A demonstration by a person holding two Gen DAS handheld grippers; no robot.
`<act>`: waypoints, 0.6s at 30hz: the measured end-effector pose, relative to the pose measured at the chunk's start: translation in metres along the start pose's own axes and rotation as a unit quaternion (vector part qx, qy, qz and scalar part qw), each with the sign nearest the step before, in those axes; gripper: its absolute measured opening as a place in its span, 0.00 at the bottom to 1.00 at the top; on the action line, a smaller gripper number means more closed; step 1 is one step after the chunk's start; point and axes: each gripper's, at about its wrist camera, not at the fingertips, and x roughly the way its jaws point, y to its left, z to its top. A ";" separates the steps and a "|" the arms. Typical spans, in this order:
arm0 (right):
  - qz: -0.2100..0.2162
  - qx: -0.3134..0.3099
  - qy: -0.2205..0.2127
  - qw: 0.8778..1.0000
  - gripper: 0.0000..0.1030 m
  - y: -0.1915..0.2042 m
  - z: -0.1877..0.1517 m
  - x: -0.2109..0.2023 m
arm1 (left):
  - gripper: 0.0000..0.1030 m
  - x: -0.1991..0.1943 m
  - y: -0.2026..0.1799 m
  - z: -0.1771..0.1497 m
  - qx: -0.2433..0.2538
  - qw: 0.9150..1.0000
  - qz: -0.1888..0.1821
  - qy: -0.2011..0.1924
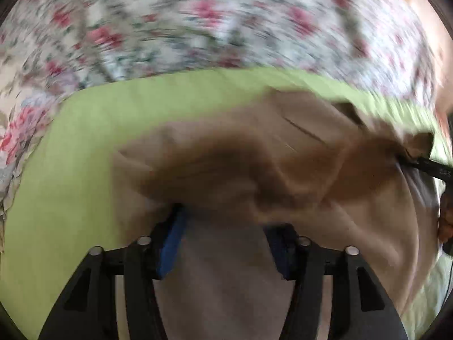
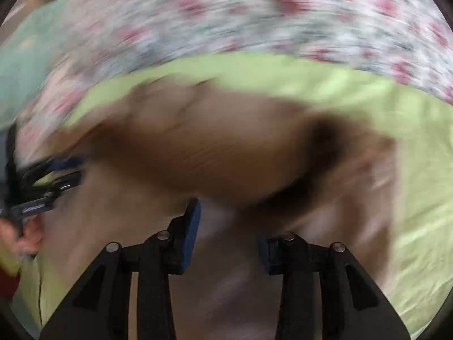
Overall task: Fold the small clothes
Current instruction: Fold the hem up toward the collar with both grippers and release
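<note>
A beige small garment [image 1: 254,153] is lifted and bunched over a light green cloth [image 1: 85,147]; both views are blurred by motion. My left gripper [image 1: 226,226] has its fingers spread, with the garment's fabric draped between and over the tips. My right gripper [image 2: 229,226] also has its fingers apart, with the same garment [image 2: 215,147] hanging over them. I cannot tell whether either one pinches the fabric. The right gripper shows at the right edge of the left wrist view [image 1: 424,164], and the left gripper at the left edge of the right wrist view [image 2: 51,184].
A floral bedsheet [image 1: 198,22] lies beyond the green cloth [image 2: 410,170]. A pale teal cloth [image 2: 25,65] sits at the far left of the right wrist view. A hand [image 2: 25,235] holds the left gripper.
</note>
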 end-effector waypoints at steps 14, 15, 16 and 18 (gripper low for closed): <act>0.026 0.107 -0.080 0.991 0.37 -0.014 -0.044 -0.078 | 0.54 -0.088 0.036 -0.061 -0.131 0.990 0.011 -0.054; 0.034 0.104 -0.079 0.991 0.37 -0.005 -0.055 -0.083 | 0.54 -0.100 0.031 -0.076 -0.134 0.990 0.001 -0.050; 0.042 0.100 -0.077 0.991 0.38 0.003 -0.064 -0.087 | 0.55 -0.108 0.024 -0.092 -0.140 0.989 -0.011 -0.045; 0.055 0.094 -0.069 0.992 0.39 0.018 -0.084 -0.095 | 0.60 -0.118 0.013 -0.118 -0.151 0.988 -0.024 -0.037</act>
